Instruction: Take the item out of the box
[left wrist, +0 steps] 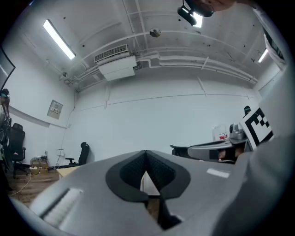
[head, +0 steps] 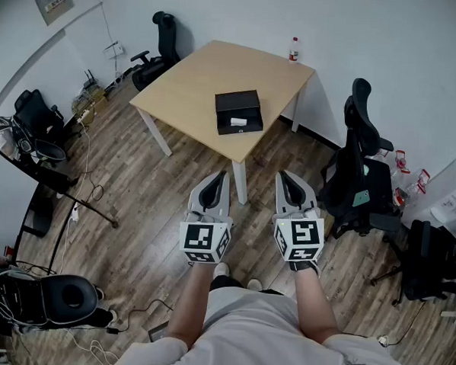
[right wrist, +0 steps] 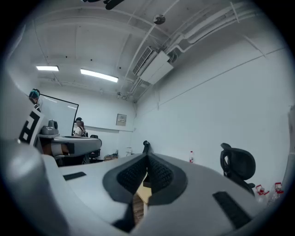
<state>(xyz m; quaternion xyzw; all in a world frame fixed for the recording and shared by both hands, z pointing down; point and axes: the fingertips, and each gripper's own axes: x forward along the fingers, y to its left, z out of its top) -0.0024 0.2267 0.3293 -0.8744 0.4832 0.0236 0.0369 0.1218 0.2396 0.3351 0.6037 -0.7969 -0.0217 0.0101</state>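
Observation:
A black box (head: 238, 111) lies open on a light wooden table (head: 203, 81) some way ahead of me, with a white item (head: 238, 123) at its near edge. My left gripper (head: 220, 174) and right gripper (head: 285, 175) are held side by side above the floor, well short of the table, both pointing toward it. Each one's jaws are shut with nothing between them. In the left gripper view the left gripper (left wrist: 146, 152) tips meet; in the right gripper view the right gripper (right wrist: 147, 155) tips meet too.
A small bottle (head: 294, 49) stands at the table's far corner. Black office chairs stand at the right (head: 358, 169), the far left (head: 159, 48) and the near left (head: 62, 299). Cables and gear (head: 83, 102) lie along the left wall. Boxes (head: 452, 193) sit at the right.

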